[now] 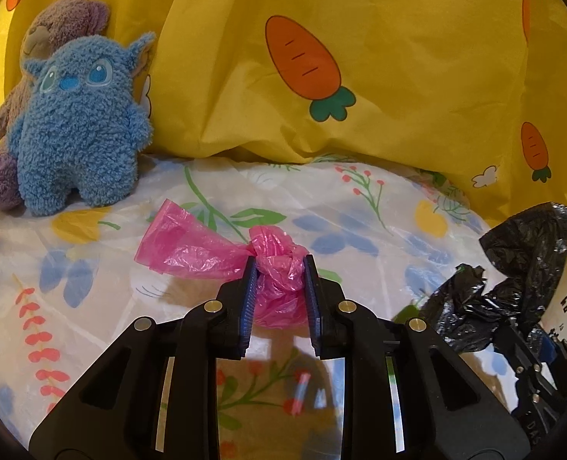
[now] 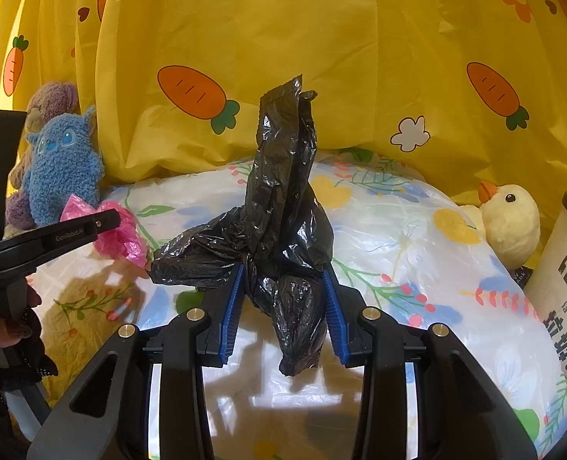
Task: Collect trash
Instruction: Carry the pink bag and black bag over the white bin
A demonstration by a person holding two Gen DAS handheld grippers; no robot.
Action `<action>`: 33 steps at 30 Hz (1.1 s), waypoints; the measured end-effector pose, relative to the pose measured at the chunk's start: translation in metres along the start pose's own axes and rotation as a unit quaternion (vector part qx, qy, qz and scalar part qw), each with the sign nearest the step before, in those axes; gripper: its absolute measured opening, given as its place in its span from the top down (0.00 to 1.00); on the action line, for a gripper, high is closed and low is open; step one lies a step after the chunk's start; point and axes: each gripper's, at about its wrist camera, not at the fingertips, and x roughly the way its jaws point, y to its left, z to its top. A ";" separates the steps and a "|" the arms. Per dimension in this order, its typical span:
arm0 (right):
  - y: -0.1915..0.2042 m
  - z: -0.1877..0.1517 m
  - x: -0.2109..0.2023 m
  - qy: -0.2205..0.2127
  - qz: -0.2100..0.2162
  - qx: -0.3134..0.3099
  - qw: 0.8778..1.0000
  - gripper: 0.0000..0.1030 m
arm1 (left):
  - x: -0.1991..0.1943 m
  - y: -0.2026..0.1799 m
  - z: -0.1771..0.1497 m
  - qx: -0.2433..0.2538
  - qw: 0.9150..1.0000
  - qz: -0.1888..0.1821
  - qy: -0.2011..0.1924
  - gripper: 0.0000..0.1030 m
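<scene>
My left gripper (image 1: 279, 268) is shut on a knotted pink plastic bag (image 1: 191, 245), held just above the floral table cover (image 1: 91, 306); its loose end fans out to the left. In the right wrist view the pink bag (image 2: 120, 239) shows at the left in the left gripper (image 2: 107, 222). My right gripper (image 2: 283, 272) is shut on a crumpled black plastic bag (image 2: 283, 199), whose tail stands up above the fingers. The black bag (image 1: 513, 268) also shows at the right edge of the left wrist view.
A blue plush toy (image 1: 80, 126) and a purple plush bear (image 1: 57, 27) lean on the yellow carrot-print curtain (image 1: 360, 38) at back left. A yellow plush duck (image 2: 509, 222) sits at back right. A white bin with black lettering (image 2: 563, 291) stands at the right edge.
</scene>
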 end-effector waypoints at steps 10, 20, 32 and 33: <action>-0.005 -0.002 -0.038 -0.006 0.032 0.017 0.999 0.62 | -0.086 -0.033 -0.029 0.028 0.999 0.006 -0.043 0.78; -0.025 -0.016 -0.116 -0.041 0.031 0.000 0.999 0.62 | -0.148 -0.076 -0.063 0.042 0.995 -0.034 -0.081 0.78; -0.080 -0.030 -0.164 -0.057 -0.025 -0.004 0.998 0.62 | -0.160 -0.156 -0.087 0.093 0.987 -0.103 -0.078 0.77; -0.087 -0.030 -0.166 -0.058 -0.032 -0.003 0.998 0.62 | -0.159 -0.163 -0.087 0.096 0.986 -0.109 -0.077 0.77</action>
